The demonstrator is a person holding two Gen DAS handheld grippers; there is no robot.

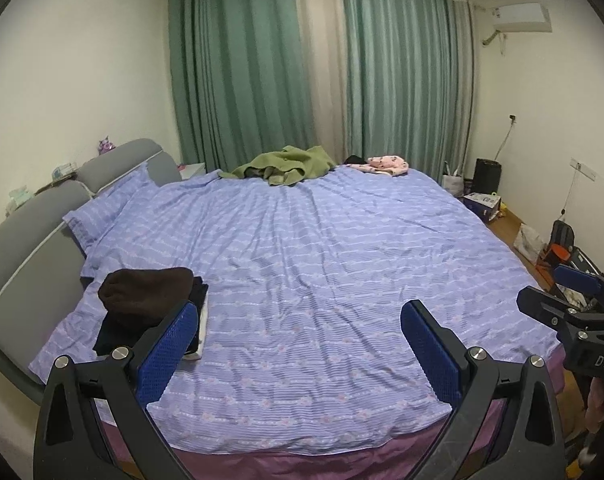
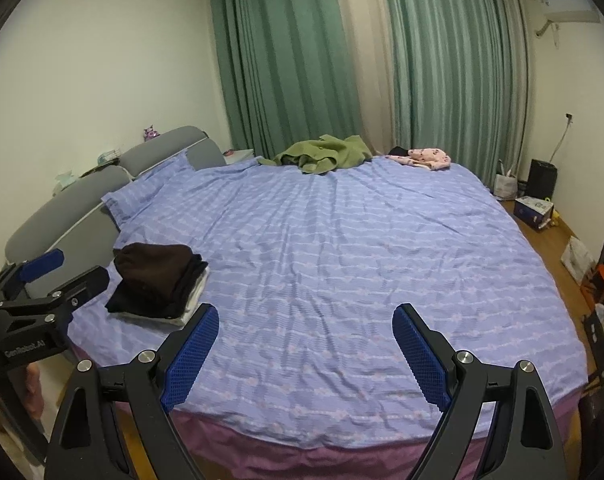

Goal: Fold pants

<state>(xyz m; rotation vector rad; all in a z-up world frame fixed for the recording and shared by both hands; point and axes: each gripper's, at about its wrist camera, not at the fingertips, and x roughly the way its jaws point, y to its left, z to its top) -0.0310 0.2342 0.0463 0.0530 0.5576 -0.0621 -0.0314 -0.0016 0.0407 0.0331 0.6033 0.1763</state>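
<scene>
Both tongs gape wide and empty over the bed's (image 1: 322, 264) near edge — left tongs (image 1: 297, 344), right tongs (image 2: 306, 344). The green pants (image 1: 285, 166) lie crumpled at the far edge, straight ahead, no clear long axis — neither nearer.

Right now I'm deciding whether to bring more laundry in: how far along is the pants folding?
Done: a folded stack of dark clothes lies near the headboard. In hand: nothing; the left hand-held gripper and right hand-held gripper are both open and empty above the bed. Left: a crumpled green garment and a pink one at the far edge, unfolded.
</scene>
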